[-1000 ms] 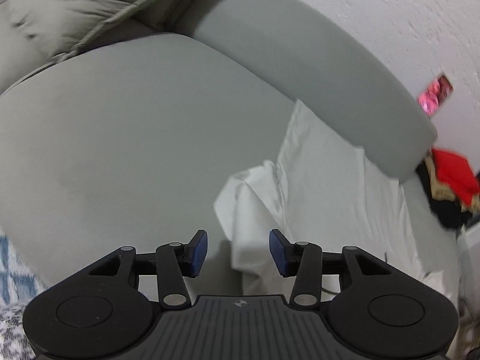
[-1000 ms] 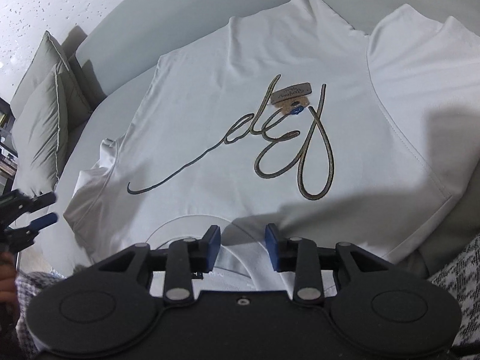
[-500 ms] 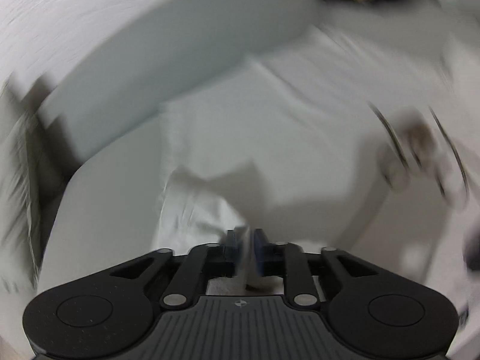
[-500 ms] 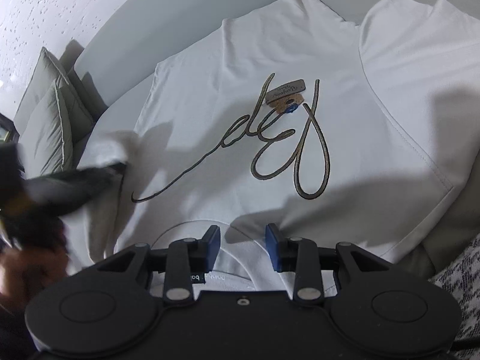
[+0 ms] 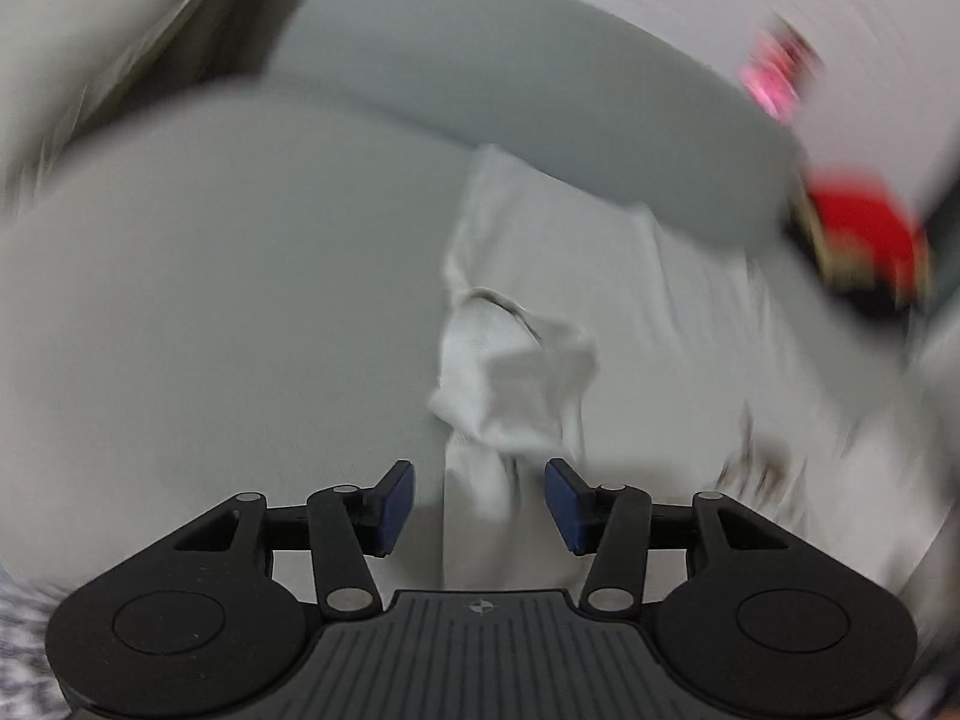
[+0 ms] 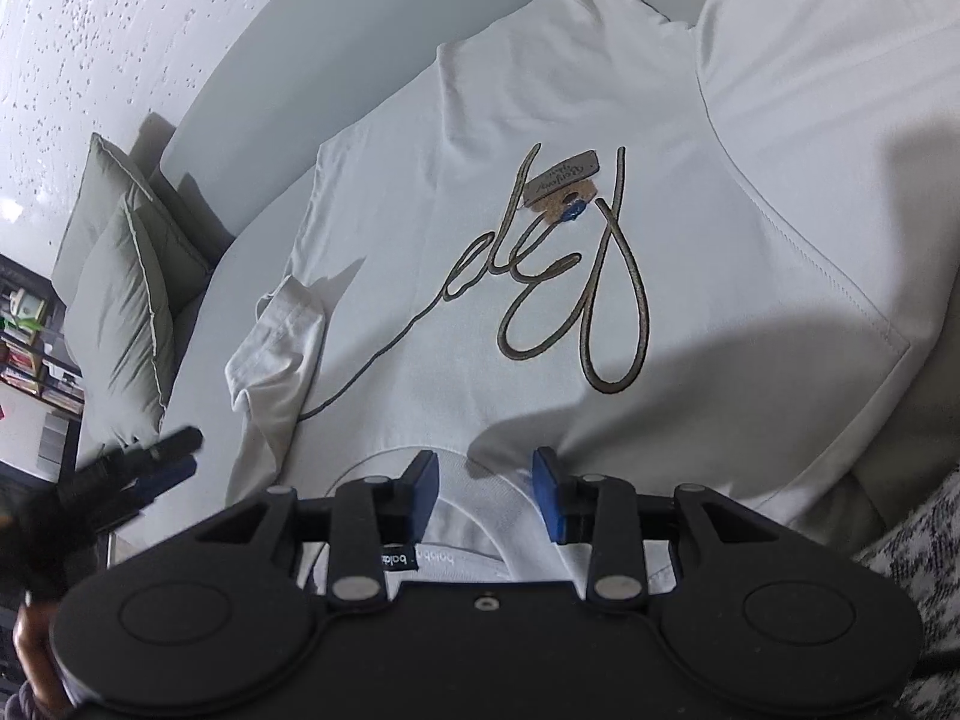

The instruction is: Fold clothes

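Note:
A white T-shirt with a gold script print and a hang tag lies face up on a grey sofa seat. Its left sleeve is folded in onto the body. My right gripper is open, hovering over the collar near me. My left gripper is open and empty, just short of the folded sleeve; that view is motion blurred. The left gripper also shows at the lower left of the right wrist view.
Grey sofa backrest runs behind the shirt. Two grey cushions lean at the left end. A second white garment overlaps the shirt's right side. A red and dark clothes pile sits at the far right. Bookshelf at left.
My left gripper shut on the left sleeve, swung it inward onto the shirt body, then opened and drew back. The right gripper stayed open over the collar.

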Tool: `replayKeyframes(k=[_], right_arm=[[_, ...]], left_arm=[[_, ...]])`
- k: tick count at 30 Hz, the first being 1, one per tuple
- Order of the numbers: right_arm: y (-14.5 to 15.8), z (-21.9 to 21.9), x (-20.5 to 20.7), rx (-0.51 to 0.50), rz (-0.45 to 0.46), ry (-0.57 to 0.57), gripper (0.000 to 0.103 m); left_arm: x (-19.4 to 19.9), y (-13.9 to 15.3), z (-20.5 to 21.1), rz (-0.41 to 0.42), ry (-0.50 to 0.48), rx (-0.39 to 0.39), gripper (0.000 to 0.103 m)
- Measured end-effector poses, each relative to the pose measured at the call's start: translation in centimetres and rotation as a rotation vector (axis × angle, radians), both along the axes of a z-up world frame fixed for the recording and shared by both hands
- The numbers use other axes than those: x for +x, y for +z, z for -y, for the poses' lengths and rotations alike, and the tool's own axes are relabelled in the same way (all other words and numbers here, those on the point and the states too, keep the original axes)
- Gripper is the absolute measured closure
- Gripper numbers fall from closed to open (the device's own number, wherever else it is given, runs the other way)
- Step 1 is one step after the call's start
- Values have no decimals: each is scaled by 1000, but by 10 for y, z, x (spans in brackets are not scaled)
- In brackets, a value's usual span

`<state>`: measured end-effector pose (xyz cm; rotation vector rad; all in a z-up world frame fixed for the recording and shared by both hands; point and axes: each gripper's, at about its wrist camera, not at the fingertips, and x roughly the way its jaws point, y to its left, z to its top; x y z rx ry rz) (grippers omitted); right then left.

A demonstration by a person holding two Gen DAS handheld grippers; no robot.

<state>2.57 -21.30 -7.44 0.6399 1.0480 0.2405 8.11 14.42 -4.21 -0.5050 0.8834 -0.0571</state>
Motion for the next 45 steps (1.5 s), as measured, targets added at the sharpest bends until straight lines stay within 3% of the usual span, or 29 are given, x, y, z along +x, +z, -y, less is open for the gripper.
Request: replayKeyframes(k=[6,10,14,15,22,27,29,33,36,38,41,45], right_arm=[[3,-5,2,-31,6,19,63],[5,-10,2,-56,15,36,59],[6,-14,1,-82,25,52,58],[7,-13,1,-82,24,52,58],[9,-15,2,-94,19,52,56],[11,-16,4,-99,6,49,54],[11,-18,5,-101,2,49,52],[13,-24,6,-125,5,77,43],[15,-29,6,-137,10,99,36],[15,-30,6,-134,14,99,34],[15,-34,6,-140,19,106,30],[16,-40,6,-169,25,114,30]], left_arm=[[49,-9,17,-98,-28,3,54],[76,-20,16,-148,3,9,57],[71,-19,14,-161,19,40,94],[69,-17,13,-159,16,53,99],[43,15,-12,-26,87,218,101],[26,42,-52,67,154,409,101],[29,33,-72,12,176,461,101],[48,-2,-117,-195,219,514,103],[39,9,-134,-168,265,546,101],[32,19,-136,-107,250,484,98],[26,30,-120,22,109,334,89],[47,25,-65,109,-93,277,82]])
